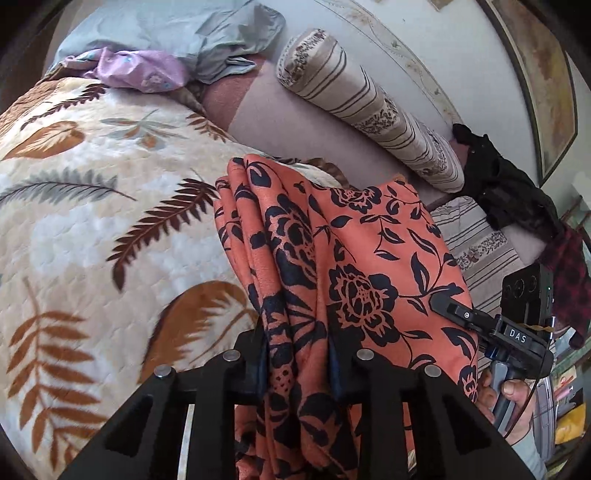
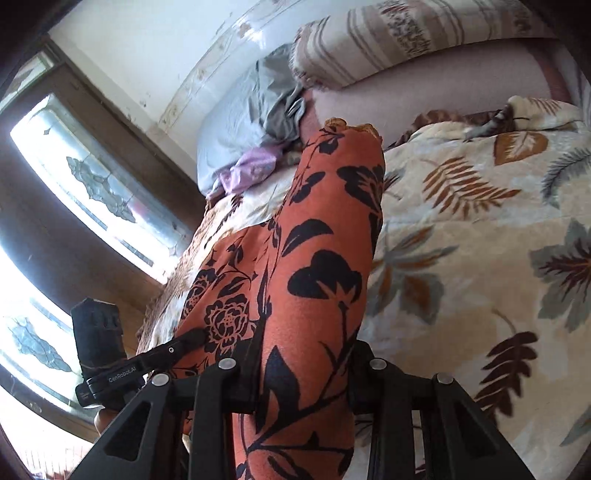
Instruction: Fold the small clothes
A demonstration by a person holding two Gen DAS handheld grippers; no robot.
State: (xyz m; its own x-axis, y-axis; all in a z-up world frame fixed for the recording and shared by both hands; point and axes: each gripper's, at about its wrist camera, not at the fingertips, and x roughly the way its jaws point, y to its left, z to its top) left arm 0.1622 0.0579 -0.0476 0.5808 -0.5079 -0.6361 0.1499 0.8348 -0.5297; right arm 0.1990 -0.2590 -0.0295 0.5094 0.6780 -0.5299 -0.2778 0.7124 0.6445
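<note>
Bed (image 1: pixel 74 221) — garment (image 1: pixel 332 258) (orange) pinched in both tools.

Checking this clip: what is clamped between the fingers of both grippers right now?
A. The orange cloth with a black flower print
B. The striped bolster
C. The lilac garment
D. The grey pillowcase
A: the orange floral cloth runs bunched through the left gripper, and the right gripper is shut on it too, above the leaf-print quilt.

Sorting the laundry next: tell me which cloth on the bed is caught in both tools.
The orange cloth with black flowers, pinched by the left tool and right tool. The lilac cloth and grey-blue cloth lie loose near the headboard.
</note>
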